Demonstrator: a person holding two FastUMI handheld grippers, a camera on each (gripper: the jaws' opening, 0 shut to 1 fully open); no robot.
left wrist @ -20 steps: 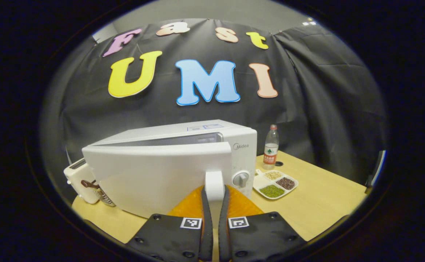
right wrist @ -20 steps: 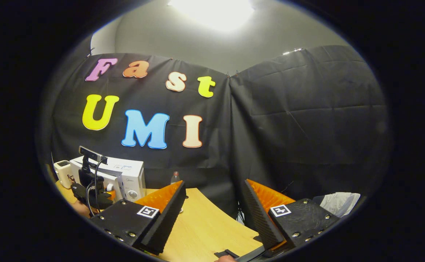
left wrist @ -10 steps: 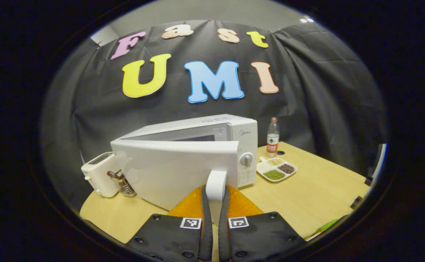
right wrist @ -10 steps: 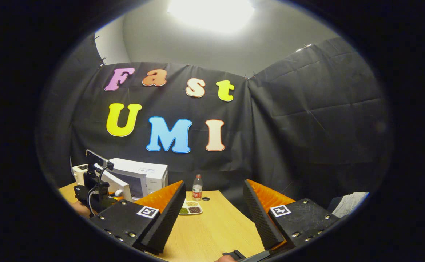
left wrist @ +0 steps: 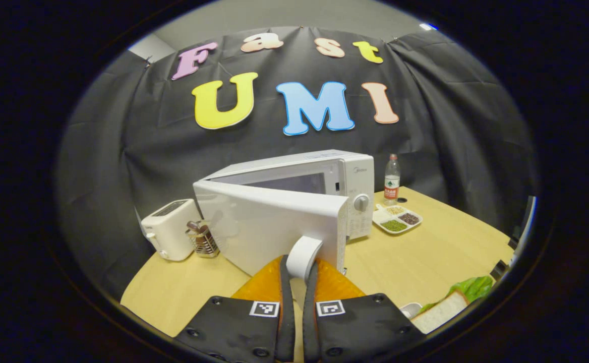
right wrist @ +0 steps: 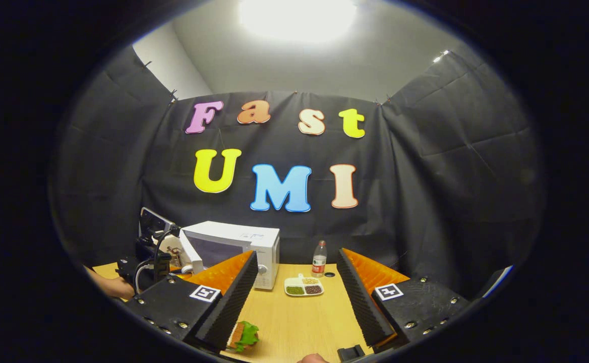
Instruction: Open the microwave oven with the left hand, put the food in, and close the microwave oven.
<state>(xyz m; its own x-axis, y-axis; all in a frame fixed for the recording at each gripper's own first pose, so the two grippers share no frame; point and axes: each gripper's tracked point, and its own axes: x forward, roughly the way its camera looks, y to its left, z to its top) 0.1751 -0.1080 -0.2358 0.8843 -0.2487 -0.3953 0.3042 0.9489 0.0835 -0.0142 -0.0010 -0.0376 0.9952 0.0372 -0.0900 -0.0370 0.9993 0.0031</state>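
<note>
The white microwave oven (left wrist: 325,176) stands on the wooden table (left wrist: 425,257) with its door (left wrist: 269,227) swung partly open toward me. My left gripper (left wrist: 298,269) is shut on the door's white handle (left wrist: 303,256). A sandwich with lettuce (left wrist: 456,300) lies at the table's near right edge. In the right gripper view the microwave oven (right wrist: 234,244) is at mid left with the door ajar, and the sandwich (right wrist: 243,336) lies just below my right gripper (right wrist: 294,287), which hangs open above the table, holding nothing. The left gripper (right wrist: 148,257) and a hand show at the left.
A white toaster (left wrist: 169,235) and a small metal rack (left wrist: 201,242) stand left of the oven. Right of it are a divided dish of beans (left wrist: 396,220) and a water bottle (left wrist: 391,180). Bare tabletop lies between the dish and the sandwich.
The left gripper has pulled the handle outward, swinging the oven door wider open. The right gripper's view has turned toward the oven and tilted down, bringing the sandwich into sight.
</note>
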